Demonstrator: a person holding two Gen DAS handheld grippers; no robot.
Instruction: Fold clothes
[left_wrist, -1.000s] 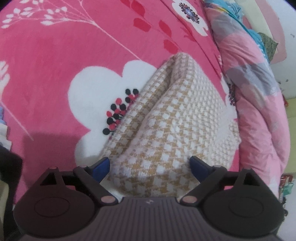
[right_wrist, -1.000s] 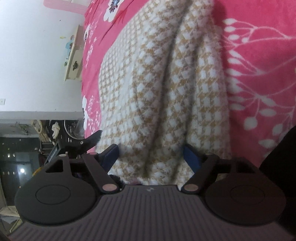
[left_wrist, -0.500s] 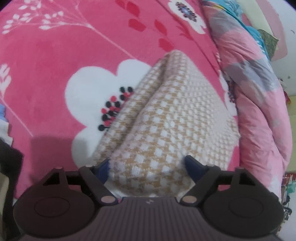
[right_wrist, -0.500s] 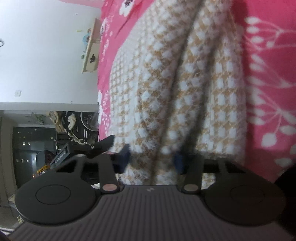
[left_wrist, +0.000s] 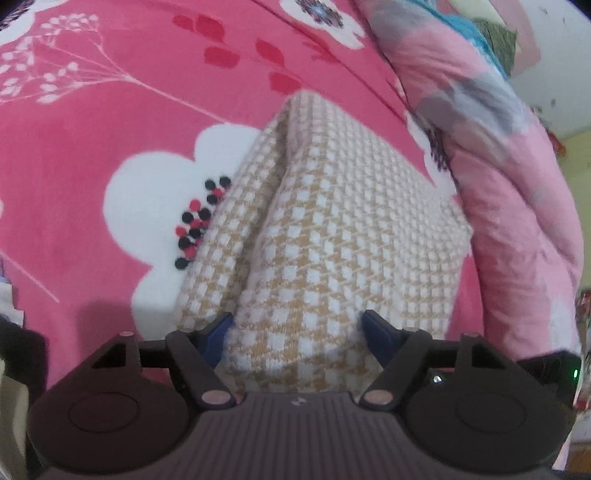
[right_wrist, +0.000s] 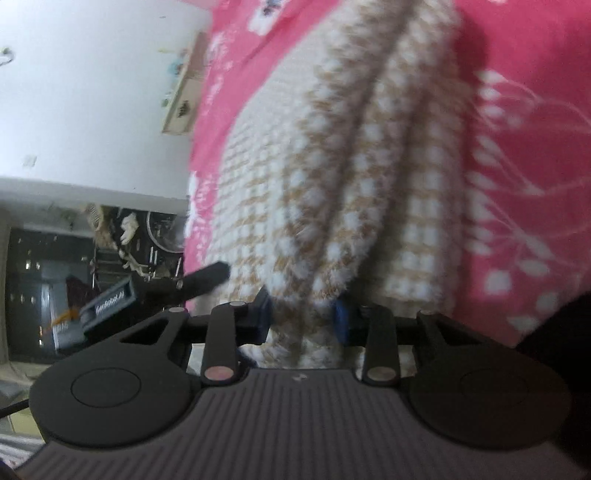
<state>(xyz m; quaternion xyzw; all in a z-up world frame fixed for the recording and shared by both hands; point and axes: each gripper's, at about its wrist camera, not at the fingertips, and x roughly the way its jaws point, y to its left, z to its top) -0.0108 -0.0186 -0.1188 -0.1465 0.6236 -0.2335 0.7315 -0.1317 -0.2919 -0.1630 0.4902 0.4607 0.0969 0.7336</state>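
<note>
Right gripper (right_wrist: 303, 317) has gone from wide to narrow over the last second: blue pads (right_wrist: 340, 320) now pinch a bunched ridge of the houndstooth knit (right_wrist: 332, 177), several layers gathered between them. So it has a real grip on that end, and the frame is blurred, which suggests it is already moving with the cloth. Left gripper (left_wrist: 295, 330) is less clear-cut: its jaws have crept inward a little but still stand fairly wide, pads (left_wrist: 375, 328) flanking the near edge of the same knit (left_wrist: 351, 229), fabric bulging between them. I can't tell if it is actually clamped or just straddling. Outward from there, the garment lies on the pink floral blanket (left_wrist: 110, 122), already doubled into a thick block with a fold crease running away from the left gripper; a pink patchwork quilt (left_wrist: 517, 203) sits bundled just beside its far-right edge. My read: fold is well along, this is a pick-up of the folded stack for another fold or a reposition. Risk: layers slipping out on the left side if it isn't fully closed.
</note>
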